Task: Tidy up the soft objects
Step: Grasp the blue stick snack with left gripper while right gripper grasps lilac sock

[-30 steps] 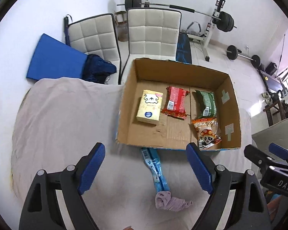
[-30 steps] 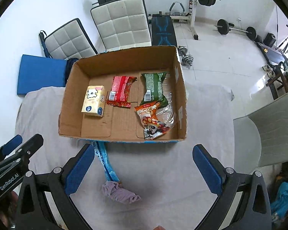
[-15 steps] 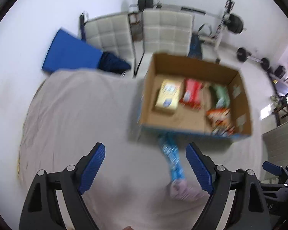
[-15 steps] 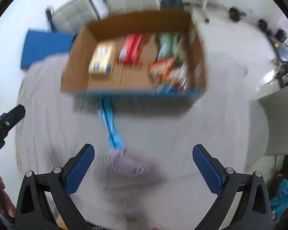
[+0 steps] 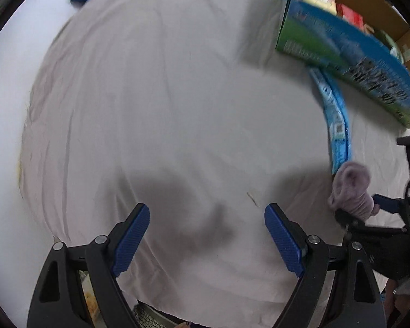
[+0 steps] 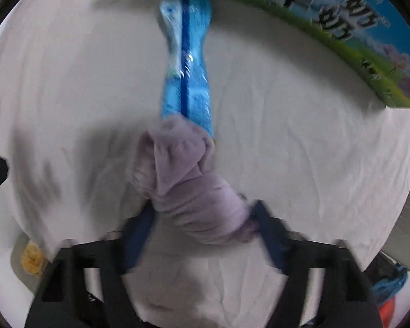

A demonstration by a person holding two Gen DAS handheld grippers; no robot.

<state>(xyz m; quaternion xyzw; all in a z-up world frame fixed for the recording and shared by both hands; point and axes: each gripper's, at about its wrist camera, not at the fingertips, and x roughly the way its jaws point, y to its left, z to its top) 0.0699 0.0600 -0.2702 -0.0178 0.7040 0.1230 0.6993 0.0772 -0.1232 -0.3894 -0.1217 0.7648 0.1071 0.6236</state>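
Since a second ago we have dropped both tools from high above the box down close to the tabletop. Our right tool now straddles the lilac sock, its fingers spread either side and not yet clenched. The sock lies at six o'clock of the blue packet, overlapping its near end. Our left tool hangs released over bare cloth, with the sock at its three o'clock. We judge the sock light, limp and bunched, so we should pinch its thick middle fold, clear of the slippery packet.
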